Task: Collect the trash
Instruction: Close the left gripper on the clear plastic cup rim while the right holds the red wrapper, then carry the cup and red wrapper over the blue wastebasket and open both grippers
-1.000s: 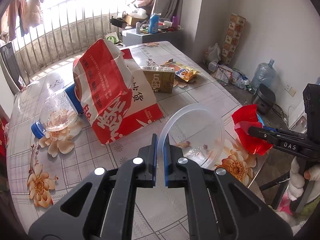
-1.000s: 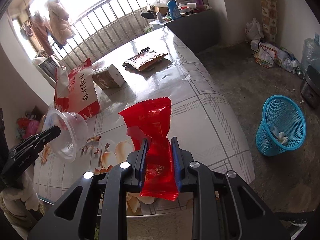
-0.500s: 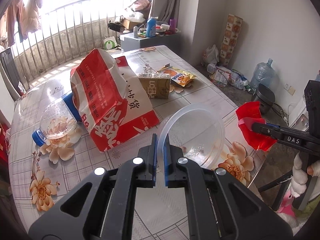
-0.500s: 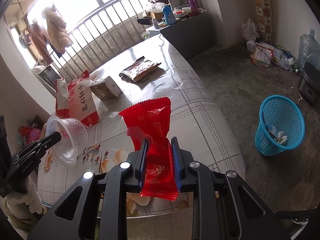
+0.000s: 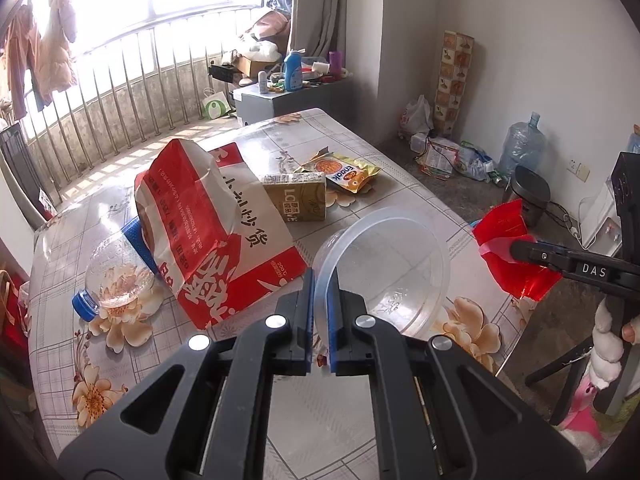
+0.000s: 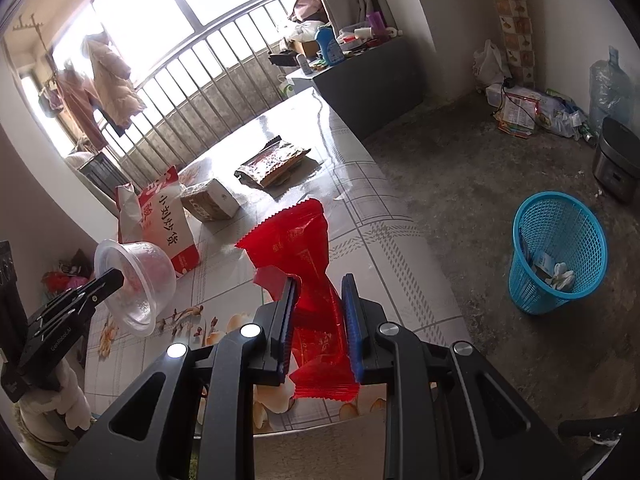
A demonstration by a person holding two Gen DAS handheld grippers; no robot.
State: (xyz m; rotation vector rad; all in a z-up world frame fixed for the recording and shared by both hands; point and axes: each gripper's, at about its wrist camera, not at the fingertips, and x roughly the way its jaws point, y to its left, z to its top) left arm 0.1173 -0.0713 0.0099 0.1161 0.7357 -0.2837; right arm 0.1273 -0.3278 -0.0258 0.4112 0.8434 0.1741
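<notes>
My left gripper (image 5: 320,280) is shut on the rim of a clear plastic bowl (image 5: 392,264) and holds it above the table; the bowl (image 6: 138,280) and that gripper (image 6: 116,278) also show in the right wrist view. My right gripper (image 6: 318,286) is shut on a red snack wrapper (image 6: 298,240), held above the table's near edge; the wrapper (image 5: 508,248) shows at the right of the left wrist view. A blue mesh trash basket (image 6: 560,252) stands on the floor to the right.
On the floral table (image 5: 384,196) lie a red-and-white paper bag (image 5: 208,224), a clear bottle with a blue cap (image 5: 116,272), a brown carton (image 5: 296,200) and a yellow snack packet (image 5: 348,172). A rice cooker (image 6: 616,160) and water jug (image 5: 520,148) stand by the wall.
Both grippers have risen and drawn back a little from the table, each keeping its hold. The basket sits more in view on the right.
</notes>
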